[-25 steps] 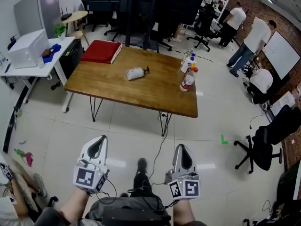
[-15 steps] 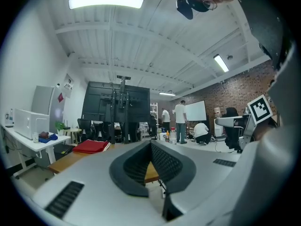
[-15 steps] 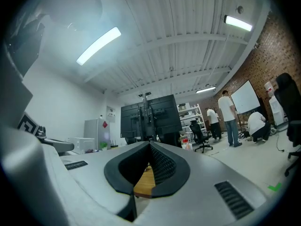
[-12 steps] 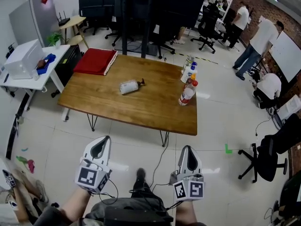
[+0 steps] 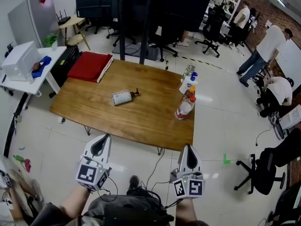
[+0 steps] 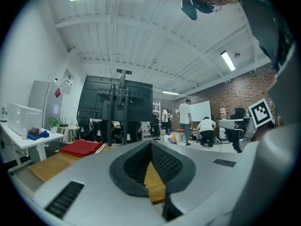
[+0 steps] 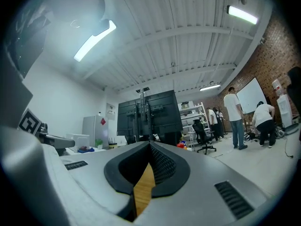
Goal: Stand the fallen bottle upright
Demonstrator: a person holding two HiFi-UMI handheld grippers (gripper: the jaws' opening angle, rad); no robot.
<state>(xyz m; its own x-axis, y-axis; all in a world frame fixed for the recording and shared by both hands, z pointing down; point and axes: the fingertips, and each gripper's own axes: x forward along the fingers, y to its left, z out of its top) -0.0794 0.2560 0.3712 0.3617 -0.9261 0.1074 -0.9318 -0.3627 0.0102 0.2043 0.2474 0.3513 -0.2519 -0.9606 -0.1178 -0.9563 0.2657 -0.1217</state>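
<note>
Closest to the person, the left gripper [image 5: 102, 139] and the right gripper [image 5: 188, 149] are both pinched together, with nothing in them. They are held up in front of the table's near edge, not over it. The table [image 5: 141, 121] is flat brown wood on thin dark legs.

The fallen bottle [image 5: 122, 97] lies on its side near the middle of the table, well apart from both grippers. It looks like see-through plastic, round and smooth, with a dark sprayer top pointing right. I think it is light and could roll or slip, so the fat middle is the best place to pinch it, gently.

Further right, the standing bottles [image 5: 184, 108] are upright near the table's right edge. At the far left corner lies a soft-looking red pad [image 5: 89, 66].
</note>
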